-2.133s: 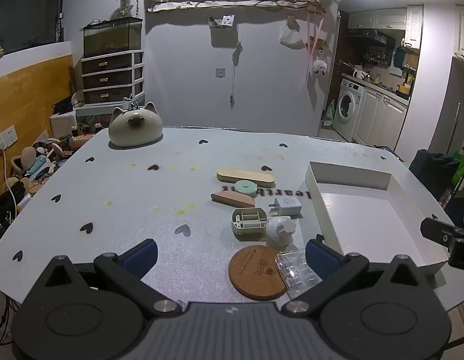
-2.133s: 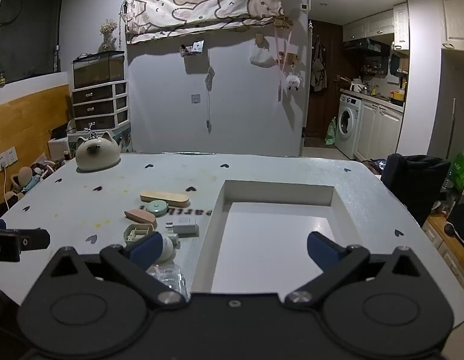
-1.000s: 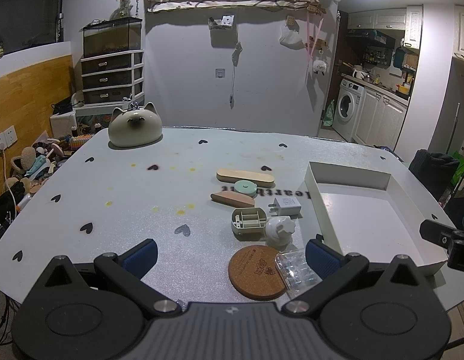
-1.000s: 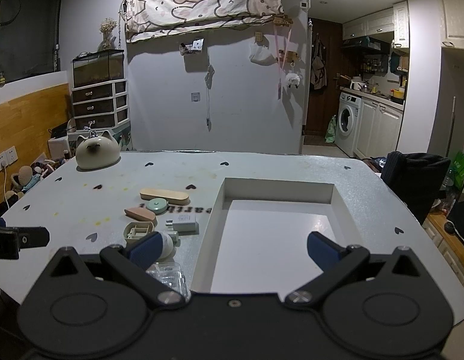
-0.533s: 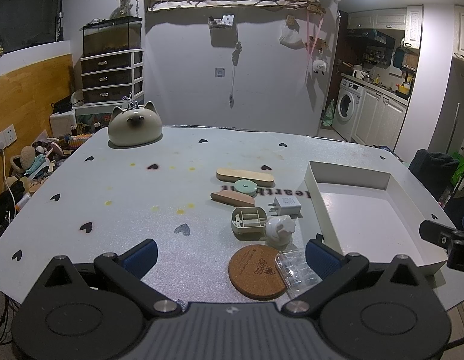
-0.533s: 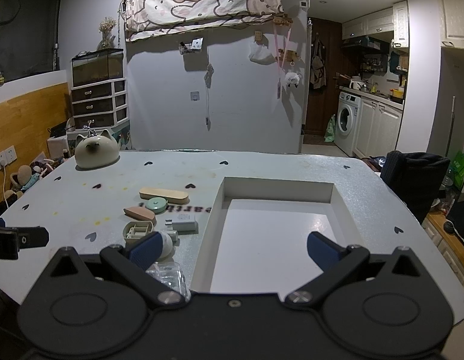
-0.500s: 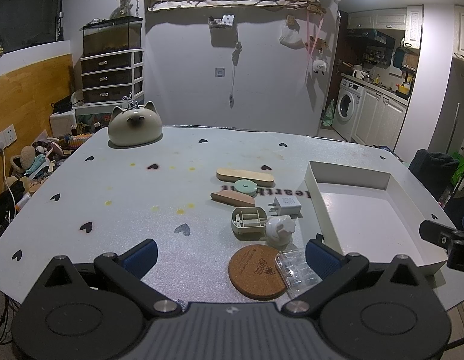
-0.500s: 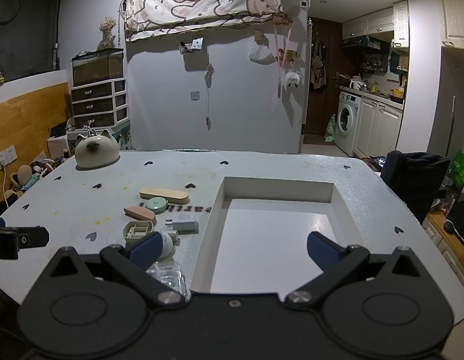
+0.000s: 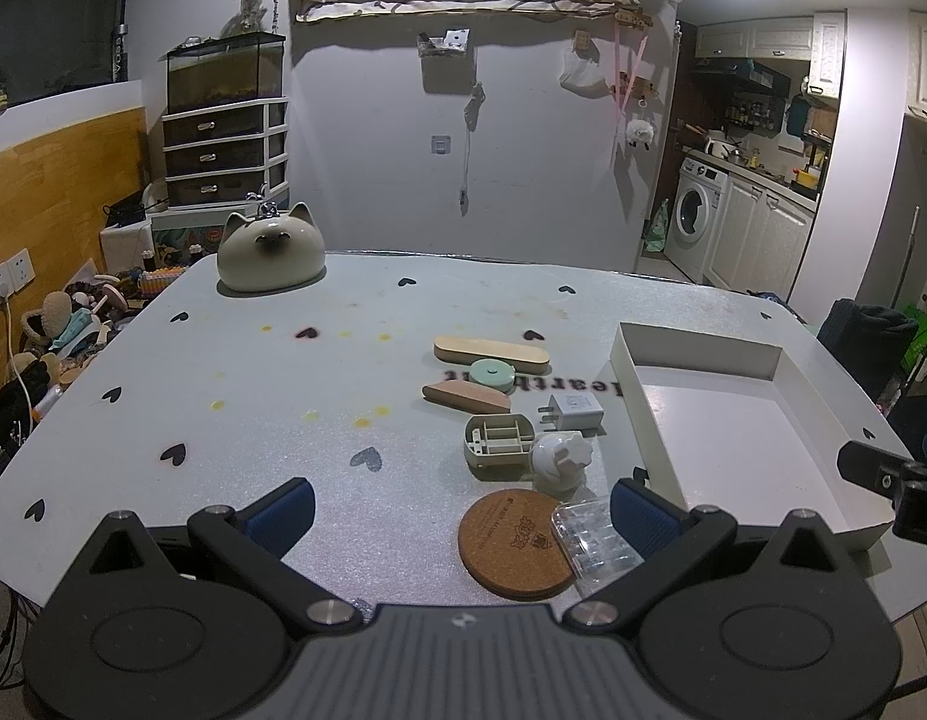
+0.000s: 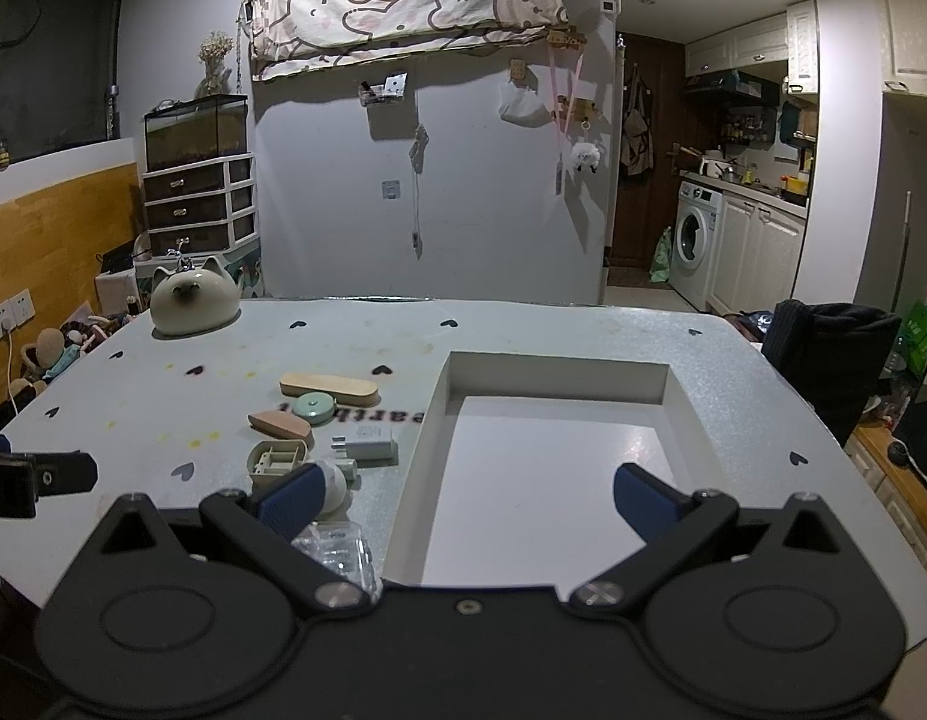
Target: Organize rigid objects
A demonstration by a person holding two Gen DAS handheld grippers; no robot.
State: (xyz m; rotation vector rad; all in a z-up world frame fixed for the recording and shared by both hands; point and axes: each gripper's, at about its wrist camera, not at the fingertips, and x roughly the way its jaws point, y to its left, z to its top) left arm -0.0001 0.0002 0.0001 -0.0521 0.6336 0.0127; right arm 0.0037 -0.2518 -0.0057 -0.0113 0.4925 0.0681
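A cluster of small objects lies mid-table: a long wooden block (image 9: pixel 491 353), a green disc (image 9: pixel 492 374), a pink wedge (image 9: pixel 466 397), a white charger plug (image 9: pixel 571 411), a beige compartment case (image 9: pixel 499 441), a white knob (image 9: pixel 560 459), a cork coaster (image 9: pixel 516 543) and a clear plastic box (image 9: pixel 595 543). The white tray (image 9: pixel 639 404) to their right holds nothing. My left gripper (image 9: pixel 460 507) hovers open at the near edge, the coaster and clear box between its fingers. My right gripper (image 10: pixel 472 492) hangs open over the tray (image 10: pixel 430 426), left finger near the white knob (image 10: pixel 334 489).
A cat-shaped ceramic pot (image 9: pixel 270 250) stands at the table's far left corner. The grey table (image 9: pixel 253 396) has heart marks and yellow stains. A dark chair (image 10: pixel 829 348) stands at the right. Drawers and clutter line the left wall.
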